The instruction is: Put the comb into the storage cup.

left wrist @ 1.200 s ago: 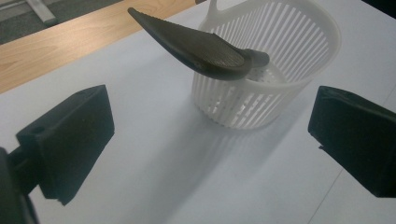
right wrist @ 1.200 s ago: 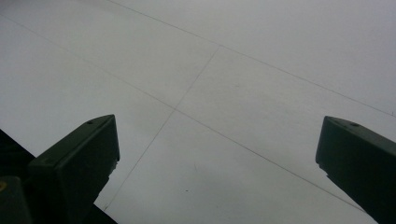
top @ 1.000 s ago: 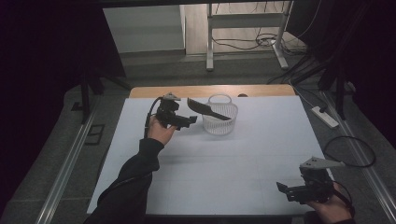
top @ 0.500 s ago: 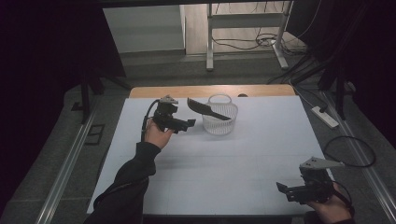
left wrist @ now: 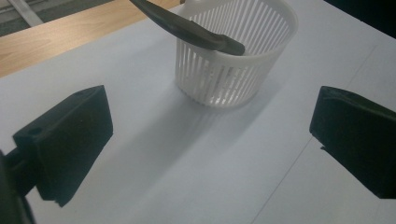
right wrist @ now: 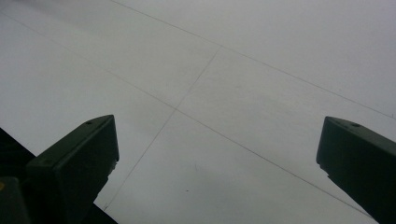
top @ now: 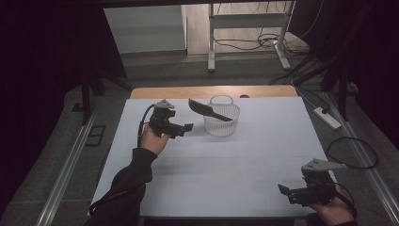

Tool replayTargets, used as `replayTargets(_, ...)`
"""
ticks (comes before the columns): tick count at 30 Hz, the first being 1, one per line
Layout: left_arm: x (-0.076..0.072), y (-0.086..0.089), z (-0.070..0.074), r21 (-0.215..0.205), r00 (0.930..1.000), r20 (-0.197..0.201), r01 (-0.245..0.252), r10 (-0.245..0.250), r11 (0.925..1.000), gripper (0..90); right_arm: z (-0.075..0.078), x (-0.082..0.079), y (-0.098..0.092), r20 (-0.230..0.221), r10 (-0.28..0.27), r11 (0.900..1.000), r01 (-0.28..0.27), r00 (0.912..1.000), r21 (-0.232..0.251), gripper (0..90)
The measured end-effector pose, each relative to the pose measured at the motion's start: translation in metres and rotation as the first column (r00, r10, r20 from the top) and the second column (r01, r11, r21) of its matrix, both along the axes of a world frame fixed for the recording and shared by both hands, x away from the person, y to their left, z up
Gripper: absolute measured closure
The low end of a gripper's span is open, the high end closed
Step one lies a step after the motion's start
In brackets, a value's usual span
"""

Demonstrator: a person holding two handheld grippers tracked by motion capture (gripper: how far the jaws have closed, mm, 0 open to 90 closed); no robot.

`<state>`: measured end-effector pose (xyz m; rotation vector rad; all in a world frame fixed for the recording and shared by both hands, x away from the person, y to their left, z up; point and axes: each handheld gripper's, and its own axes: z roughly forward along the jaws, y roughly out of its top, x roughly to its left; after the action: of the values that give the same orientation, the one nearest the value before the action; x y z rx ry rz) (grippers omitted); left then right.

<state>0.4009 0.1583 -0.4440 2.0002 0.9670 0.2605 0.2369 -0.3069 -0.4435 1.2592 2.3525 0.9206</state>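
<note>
High view: my left gripper point(top: 181, 127) sits just left of the white basket point(top: 221, 120), jaws apart and empty; the black spatula point(top: 208, 109) lies across the basket's rim, long axis running from upper left to lower right. Right gripper point(top: 294, 193) is well apart from the basket at the counter's point(top: 235, 160) near edge. Left gripper view: basket ahead, upper centre, spatula handle end point(left wrist: 229, 45) toward me. Right gripper view: jaws wide over bare counter. Left is the nearer hand.

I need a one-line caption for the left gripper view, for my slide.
Open left gripper faces a white slotted basket with a black spatula resting across its rim, on a white table.
</note>
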Motion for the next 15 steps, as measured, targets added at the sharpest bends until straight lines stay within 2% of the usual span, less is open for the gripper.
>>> replayTargets(15,-0.013,0.016,0.004,-0.018,0.9999,0.005,-0.014,0.014,0.9997,0.0,0.0,-0.001,0.0,0.005,0.003,1.0,-0.003,1.0,-0.001,0.0)
